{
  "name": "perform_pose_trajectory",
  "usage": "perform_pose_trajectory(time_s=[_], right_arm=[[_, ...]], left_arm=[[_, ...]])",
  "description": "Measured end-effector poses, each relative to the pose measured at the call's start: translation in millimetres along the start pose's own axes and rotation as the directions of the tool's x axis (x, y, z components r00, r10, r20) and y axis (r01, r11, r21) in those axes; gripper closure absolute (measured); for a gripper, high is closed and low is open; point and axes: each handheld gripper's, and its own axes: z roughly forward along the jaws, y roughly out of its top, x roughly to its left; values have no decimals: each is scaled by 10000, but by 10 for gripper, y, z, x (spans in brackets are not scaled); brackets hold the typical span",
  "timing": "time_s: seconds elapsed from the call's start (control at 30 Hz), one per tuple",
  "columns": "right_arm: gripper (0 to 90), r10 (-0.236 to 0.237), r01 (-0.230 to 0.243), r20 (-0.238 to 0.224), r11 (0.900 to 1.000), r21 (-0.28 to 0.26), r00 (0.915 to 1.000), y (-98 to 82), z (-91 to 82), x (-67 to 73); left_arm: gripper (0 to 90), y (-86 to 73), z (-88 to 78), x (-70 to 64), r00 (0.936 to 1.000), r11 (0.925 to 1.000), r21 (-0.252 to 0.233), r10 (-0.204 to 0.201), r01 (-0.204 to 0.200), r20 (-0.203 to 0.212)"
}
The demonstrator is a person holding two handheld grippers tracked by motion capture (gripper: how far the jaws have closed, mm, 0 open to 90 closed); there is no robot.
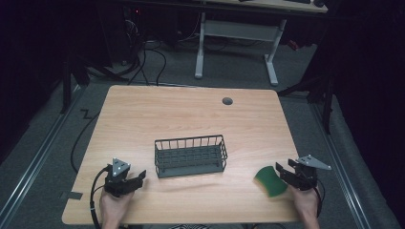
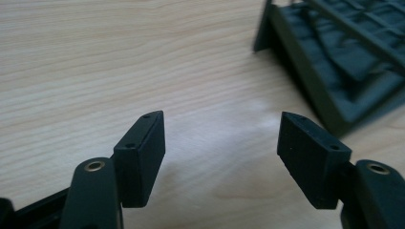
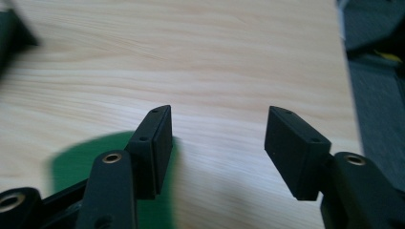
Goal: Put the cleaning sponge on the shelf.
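Lower right of the high view, the right gripper point(image 1: 282, 172) sits with jaws spread and nothing between them, just beside the green sponge point(image 1: 269, 181) lying flat on the table point(image 1: 191, 114). Lower left, the left gripper point(image 1: 136, 180) is spread wide too, gripping nothing, near the dark wire basket point(image 1: 190, 155) at centre frame.

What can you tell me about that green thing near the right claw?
The green thing is a flat pad that looks like a soft scrubbing sponge, dark green with a brighter green edge and rounded corners. It lies flat on the wooden table, near the front right corner, to the right of the wire basket and apart from it. The right claw sits right at its edge with jaws open. In the right gripper view one jaw stands over the pad; whether it touches is unclear.
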Motion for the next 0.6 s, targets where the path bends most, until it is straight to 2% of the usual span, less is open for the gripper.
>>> perform_pose_trajectory(time_s=[0.03,0.07,0.1,0.13,0.17,0.2,0.23,0.27,0.3,0.33,0.4,0.43,0.47,0.5,0.6], right_arm=[[490,-184,181,-191,9997,-155,9996,19,-26,68],[490,-184,181,-191,9997,-155,9996,19,-26,68],[508,-447,435,-402,9986,-300,9982,37,-44,139],[524,-797,775,-610,9963,-383,9949,60,-51,232],[537,-1120,1090,-1192,9935,-314,9865,101,-37,383],[537,-1120,1090,-1192,9935,-314,9865,101,-37,383],[546,-1192,1165,-1428,9928,-273,9825,117,-28,436],[556,-1262,1241,-1740,9920,-233,9766,137,-14,502],[568,-1405,1410,-2401,9899,-153,9605,176,33,635],[571,-1602,1638,-2618,9865,-82,9517,198,69,719],[573,-1806,1900,-2927,9818,39,9390,224,125,832],[573,-1806,1900,-2927,9818,39,9390,224,125,832],[573,-1903,2029,-3091,9791,89,9318,236,158,890],[573,-2013,2211,-3350,9750,215,9205,259,222,993],[583,-2155,2433,-3660,9694,312,9053,281,304,1123]], left_arm=[[349,-3,-23,-34,10000,10000,27,47,-47,55],[350,-3,-23,-34,10000,10000,27,47,-47,55],[350,-2,-46,-75,9999,10000,15,92,-92,136],[352,3,-67,-105,9997,9999,13,140,-141,189],[357,19,-94,-154,9992,9998,-50,177,-175,350],[360,19,-94,-154,9992,9998,-50,177,-175,350],[360,33,-106,-179,9986,9997,-48,229,-227,477],[364,54,-113,-212,9979,9994,-87,340,-336,545],[376,63,-114,-240,9974,9995,-71,309,-305,652],[384,85,-110,-267,9967,9990,-29,447,-446,683],[402,108,-70,-334,9956,9994,59,323,-329,883],[410,108,-70,-334,9956,9994,59,323,-329,883],[410,114,-51,-345,9951,9994,118,302,-314,937],[418,119,-9,-369,9946,9995,187,216,-236,1017],[437,121,46,-399,9931,9996,246,114,-144,1167]])
